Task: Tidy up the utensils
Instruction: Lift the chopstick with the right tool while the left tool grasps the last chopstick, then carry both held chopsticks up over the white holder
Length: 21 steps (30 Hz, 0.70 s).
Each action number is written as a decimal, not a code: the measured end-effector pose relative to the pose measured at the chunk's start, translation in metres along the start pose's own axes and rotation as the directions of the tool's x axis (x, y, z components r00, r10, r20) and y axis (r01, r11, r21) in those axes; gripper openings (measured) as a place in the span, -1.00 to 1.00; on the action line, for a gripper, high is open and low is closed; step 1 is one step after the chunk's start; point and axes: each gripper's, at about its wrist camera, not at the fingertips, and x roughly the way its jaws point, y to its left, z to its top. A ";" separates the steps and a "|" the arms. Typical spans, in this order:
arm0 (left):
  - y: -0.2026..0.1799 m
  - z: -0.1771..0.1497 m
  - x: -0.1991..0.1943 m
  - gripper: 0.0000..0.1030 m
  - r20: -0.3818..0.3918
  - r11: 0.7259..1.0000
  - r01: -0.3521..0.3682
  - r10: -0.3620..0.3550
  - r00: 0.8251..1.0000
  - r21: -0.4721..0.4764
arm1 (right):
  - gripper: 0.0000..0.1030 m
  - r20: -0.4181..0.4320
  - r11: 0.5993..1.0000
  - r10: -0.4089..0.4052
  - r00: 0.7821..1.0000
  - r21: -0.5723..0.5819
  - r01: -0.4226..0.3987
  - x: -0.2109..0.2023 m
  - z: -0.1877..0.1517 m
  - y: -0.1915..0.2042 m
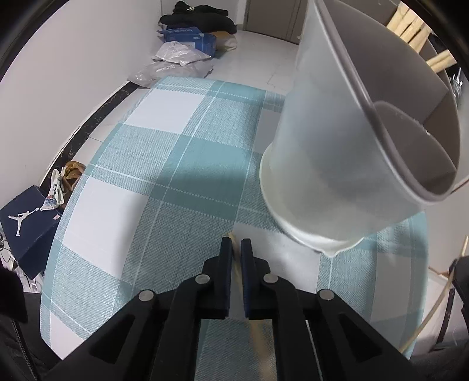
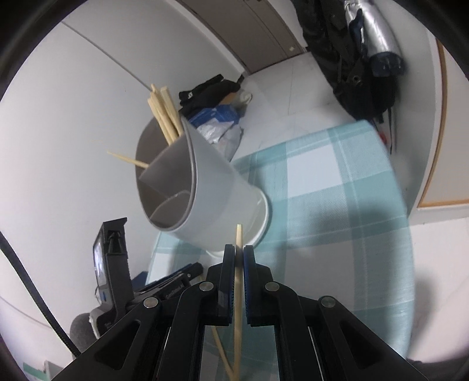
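Note:
A grey utensil holder (image 1: 351, 152) with an inner divider stands on its white drip base on the checked teal tablecloth (image 1: 181, 164), close on the right in the left wrist view. Several wooden chopsticks (image 2: 164, 111) stick out of its far compartment, and one thin stick (image 2: 126, 158) leans out sideways. My left gripper (image 1: 236, 244) is shut on a pale chopstick (image 1: 233, 239) just left of the holder's base. My right gripper (image 2: 239, 249) is shut on another chopstick (image 2: 239, 234), whose tip points up in front of the holder (image 2: 217, 199).
The left hand-held gripper's body (image 2: 112, 258) shows at the lower left of the right wrist view. On the floor past the table lie a dark shoe box (image 1: 29, 228), plastic bags (image 1: 181, 55) and black clothing (image 1: 199, 14). A black bag (image 2: 357, 67) hangs at the wall.

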 end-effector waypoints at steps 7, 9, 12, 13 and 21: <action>0.007 0.012 -0.022 -0.98 0.091 0.996 0.074 -0.070 0.993 -0.042 | -0.91 0.022 0.998 -0.018 1.000 -0.063 0.020 -0.004 -0.003 0.008; 0.009 0.015 -0.033 -0.98 0.130 0.995 0.097 -0.092 0.987 -0.036 | -0.91 0.034 0.997 -0.019 0.999 -0.075 0.021 -0.005 -0.003 0.009; 0.013 0.012 -0.057 -0.98 0.206 0.989 0.146 -0.138 0.969 -0.022 | -0.91 0.057 0.996 -0.009 0.998 -0.090 0.014 -0.010 -0.003 0.013; 0.012 0.013 -0.061 -0.98 0.228 0.988 0.155 -0.147 0.963 -0.017 | -0.91 0.064 0.995 -0.007 0.998 -0.096 0.013 -0.011 -0.003 0.015; 0.013 0.020 -0.110 -0.99 0.339 0.966 0.249 -0.255 0.905 0.062 | -0.91 0.126 0.985 -0.004 0.992 -0.168 0.026 -0.023 -0.002 0.032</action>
